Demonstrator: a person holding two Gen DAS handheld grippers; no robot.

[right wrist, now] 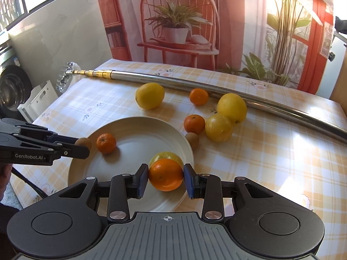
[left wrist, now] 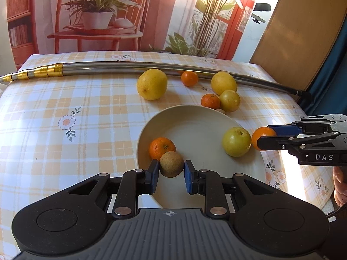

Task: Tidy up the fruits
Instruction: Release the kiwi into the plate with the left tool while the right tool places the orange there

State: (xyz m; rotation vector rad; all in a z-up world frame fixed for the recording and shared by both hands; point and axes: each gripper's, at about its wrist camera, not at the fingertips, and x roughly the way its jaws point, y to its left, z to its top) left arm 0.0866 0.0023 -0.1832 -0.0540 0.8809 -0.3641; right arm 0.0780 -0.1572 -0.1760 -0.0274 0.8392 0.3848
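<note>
I count four small orange tangerines (right wrist: 106, 143); two large yellow lemons (right wrist: 149, 95); two round yellow-green fruits (right wrist: 218, 127); two small brown round fruits (right wrist: 192, 140); one cream round plate (right wrist: 138, 125); one long steel pole (right wrist: 130, 75).

Left gripper (left wrist: 171, 167) reaches forward, level, its 2 jaws nearly closed. Right gripper (right wrist: 166, 174) does likewise; both point towards each other's side.

"DAS" is printed in white on the black body of the right hand-held gripper (left wrist: 263, 138), and "GenRobot.AI" is printed on the body of the left hand-held gripper (right wrist: 83, 145).
</note>
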